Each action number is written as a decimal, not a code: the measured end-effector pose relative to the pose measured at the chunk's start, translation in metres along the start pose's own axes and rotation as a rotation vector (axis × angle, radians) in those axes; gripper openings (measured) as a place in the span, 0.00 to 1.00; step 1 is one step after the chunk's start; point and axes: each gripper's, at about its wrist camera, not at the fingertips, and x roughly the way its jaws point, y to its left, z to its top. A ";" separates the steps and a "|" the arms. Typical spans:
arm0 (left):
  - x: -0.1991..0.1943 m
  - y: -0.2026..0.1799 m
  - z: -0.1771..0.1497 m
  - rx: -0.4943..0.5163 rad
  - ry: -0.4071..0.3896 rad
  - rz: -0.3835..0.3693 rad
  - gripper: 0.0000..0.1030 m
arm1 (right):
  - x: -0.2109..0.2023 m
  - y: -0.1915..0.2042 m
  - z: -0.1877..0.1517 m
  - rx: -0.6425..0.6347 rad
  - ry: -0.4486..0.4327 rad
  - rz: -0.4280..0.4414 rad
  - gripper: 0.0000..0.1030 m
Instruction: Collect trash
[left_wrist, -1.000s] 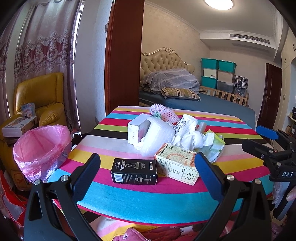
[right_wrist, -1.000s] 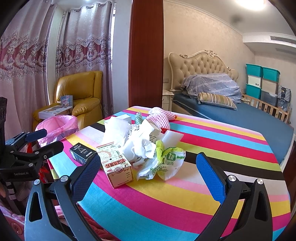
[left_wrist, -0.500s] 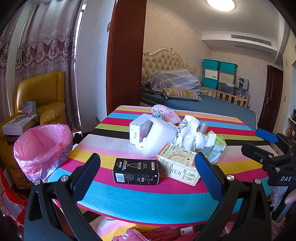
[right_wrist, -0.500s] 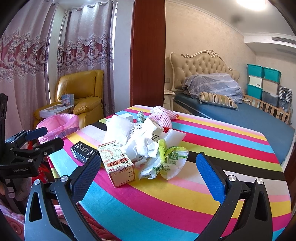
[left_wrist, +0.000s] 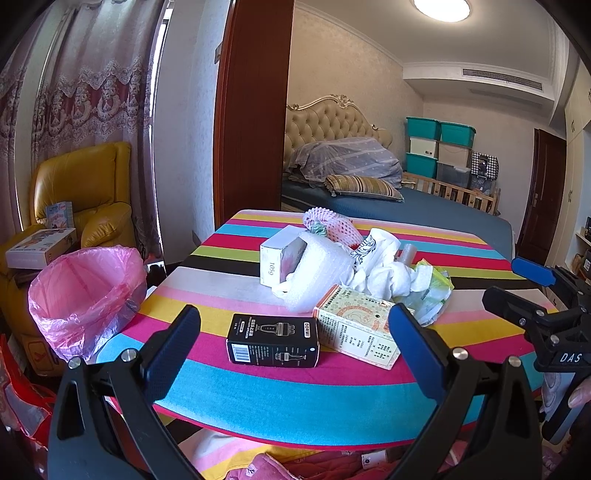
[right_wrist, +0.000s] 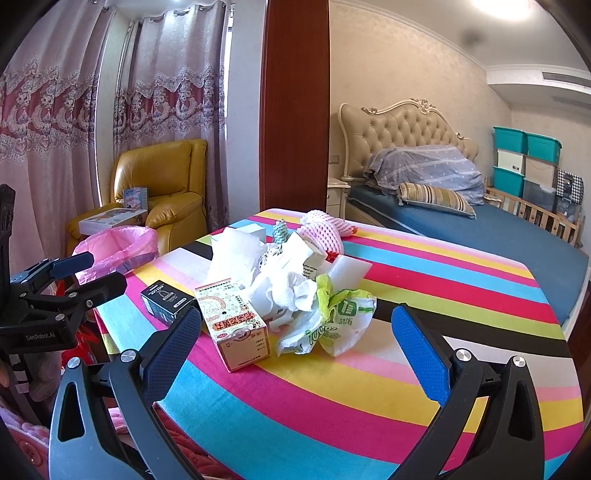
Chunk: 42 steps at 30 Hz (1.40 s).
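A pile of trash lies on the striped table. It holds a black box, a cream printed box, a white box, bubble wrap, crumpled white paper, a pink foam net and a green-and-white plastic bag. My left gripper is open at the near table edge, just short of the black box. My right gripper is open and empty, facing the cream box and the plastic bag. A bin lined with a pink bag stands off the table's left side.
A yellow armchair with boxes on it stands behind the bin. A brown door panel and a bed lie beyond the table. The right gripper shows at the right edge of the left wrist view, and the left gripper shows at the left of the right wrist view.
Both views have drifted only slightly relative to the pile. Both grippers stay open and nothing on the table has moved.
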 end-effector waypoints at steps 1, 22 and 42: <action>0.000 0.000 0.000 0.000 0.000 -0.001 0.96 | 0.000 0.000 0.000 0.001 0.001 0.000 0.94; 0.000 0.001 -0.001 -0.001 0.001 0.001 0.96 | 0.004 0.001 -0.007 0.003 0.007 0.010 0.94; 0.008 0.023 -0.003 -0.067 0.029 0.026 0.96 | 0.032 0.012 -0.016 -0.018 0.072 0.060 0.94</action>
